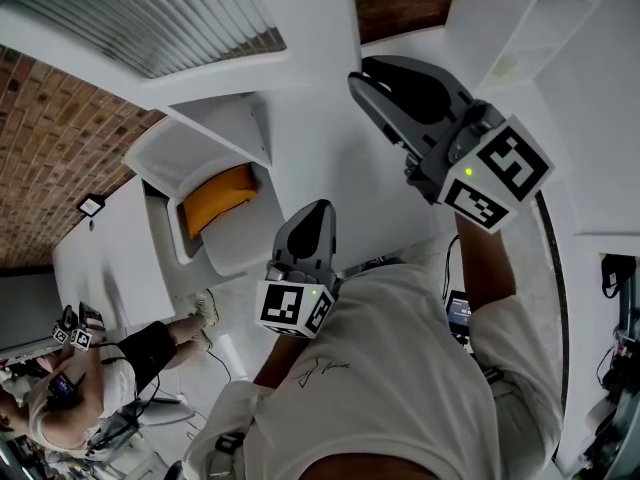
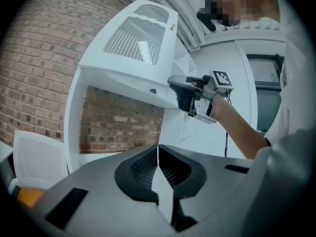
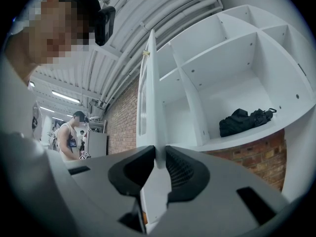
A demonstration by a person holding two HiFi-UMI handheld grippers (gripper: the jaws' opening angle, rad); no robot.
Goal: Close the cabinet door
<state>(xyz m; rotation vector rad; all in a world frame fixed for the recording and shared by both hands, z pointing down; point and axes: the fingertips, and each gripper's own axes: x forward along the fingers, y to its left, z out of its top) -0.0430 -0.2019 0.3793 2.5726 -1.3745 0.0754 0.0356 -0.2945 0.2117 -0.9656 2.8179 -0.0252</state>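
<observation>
The white cabinet door with a ribbed glass panel stands swung out from the open white cabinet. My right gripper is raised to it and is shut on the door's lower edge, which runs up between its jaws. The left gripper view shows the right gripper at the door's bottom corner. In the head view the right gripper reaches up beside the door. My left gripper hangs lower, away from the door, and this left gripper is shut on nothing.
A black bag lies on a cabinet shelf. A brick wall runs behind and to the left. A white chair with an orange cushion stands below at the left. Another person stands further off.
</observation>
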